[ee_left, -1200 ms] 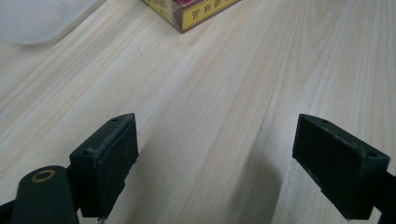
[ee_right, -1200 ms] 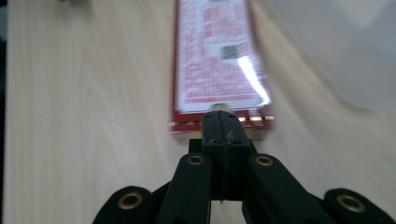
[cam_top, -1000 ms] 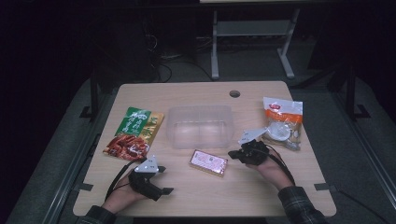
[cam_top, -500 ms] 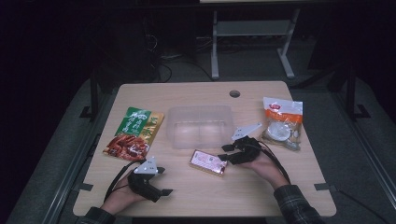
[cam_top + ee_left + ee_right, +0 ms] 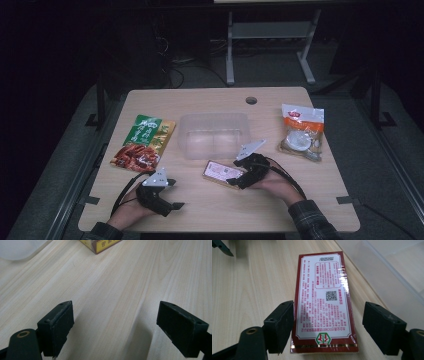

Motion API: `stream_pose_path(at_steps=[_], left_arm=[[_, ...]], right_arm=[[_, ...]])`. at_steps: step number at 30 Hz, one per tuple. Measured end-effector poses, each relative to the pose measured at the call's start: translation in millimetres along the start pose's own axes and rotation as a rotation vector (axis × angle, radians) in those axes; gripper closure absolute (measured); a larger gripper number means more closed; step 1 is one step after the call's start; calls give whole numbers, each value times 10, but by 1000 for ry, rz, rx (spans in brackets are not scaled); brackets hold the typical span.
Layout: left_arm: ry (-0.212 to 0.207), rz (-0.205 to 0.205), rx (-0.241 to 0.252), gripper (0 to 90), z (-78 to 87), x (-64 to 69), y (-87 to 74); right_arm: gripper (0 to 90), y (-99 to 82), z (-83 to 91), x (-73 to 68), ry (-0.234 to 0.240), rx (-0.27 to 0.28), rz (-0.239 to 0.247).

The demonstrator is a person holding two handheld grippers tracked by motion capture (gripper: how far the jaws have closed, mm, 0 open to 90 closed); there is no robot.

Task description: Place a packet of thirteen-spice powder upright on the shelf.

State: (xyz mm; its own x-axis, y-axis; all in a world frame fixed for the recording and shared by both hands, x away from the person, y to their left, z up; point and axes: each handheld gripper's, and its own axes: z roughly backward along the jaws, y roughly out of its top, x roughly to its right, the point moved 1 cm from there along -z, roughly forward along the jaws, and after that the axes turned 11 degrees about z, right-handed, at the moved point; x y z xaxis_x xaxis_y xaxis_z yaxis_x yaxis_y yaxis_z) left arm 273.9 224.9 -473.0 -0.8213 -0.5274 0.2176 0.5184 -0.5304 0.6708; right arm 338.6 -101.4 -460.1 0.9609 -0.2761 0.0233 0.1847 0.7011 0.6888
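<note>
1. A clear plastic box [image 5: 214, 134] sits in the middle of the tabletop [image 5: 210, 215]. Everything else lies around this box.
2. A small red packet [image 5: 223, 172] lies flat just in front of the box, label side up. It looks like the thing to be picked up now. In the right gripper view the red packet [image 5: 323, 302] lies with its near end between the jaws.
3. The right gripper [image 5: 239, 176] is at the packet's right end, in front of the box. Its jaws have just been opening. Now they stand wide, one on each side of the packet. The left jaw is very close to the packet's edge and the right jaw stands clear of it. The packet is not pinched. The jaws look spread so the packet can fit between them.
4. The left gripper [image 5: 172, 195] rests low, in front of the box and off to its left. Its jaws are open with only bare wood between them. It seems to be waiting.
5. A green and red snack bag [image 5: 143, 142] lies left of the box. A white and orange bag [image 5: 301, 132] lies right of it.
6. The box is open on top, likely so the packs can go inside.
</note>
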Motion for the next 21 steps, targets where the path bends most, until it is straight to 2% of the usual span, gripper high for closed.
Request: stream_pose_path(at_steps=[3, 4, 9, 11, 12, 14, 15, 17, 18, 21], left_arm=[[2, -3, -1, 137, 2, -3, 1], [2, -4, 0, 137, 3, -4, 2], [3, 0, 4, 137, 8, -4, 2], [3, 0, 4, 137, 9, -4, 2], [3, -1, 4, 137, 10, -3, 1], [3, 1, 5, 137, 10, -2, 1], [3, 2, 5, 137, 11, -2, 0], [3, 3, 5, 137, 11, -3, -1], [3, 3, 5, 137, 10, -3, -1], [4, 0, 4, 137, 7, -2, 1]], right_arm=[[247, -7, -7, -3, 4, -11, 10], [245, -26, -32, -12, 4, -29, 30], [261, -49, -80, -57, -5, -83, 45], [275, -50, -83, -62, -12, -86, 57], [296, -52, -91, -63, -11, -85, 84], [302, -50, -95, -74, -14, -89, 80], [301, -64, -109, -93, -28, -104, 115], [301, -64, -108, -102, -29, -103, 102], [298, -82, -109, -101, -32, -87, 107], [297, -84, -108, -101, -32, -87, 107]])
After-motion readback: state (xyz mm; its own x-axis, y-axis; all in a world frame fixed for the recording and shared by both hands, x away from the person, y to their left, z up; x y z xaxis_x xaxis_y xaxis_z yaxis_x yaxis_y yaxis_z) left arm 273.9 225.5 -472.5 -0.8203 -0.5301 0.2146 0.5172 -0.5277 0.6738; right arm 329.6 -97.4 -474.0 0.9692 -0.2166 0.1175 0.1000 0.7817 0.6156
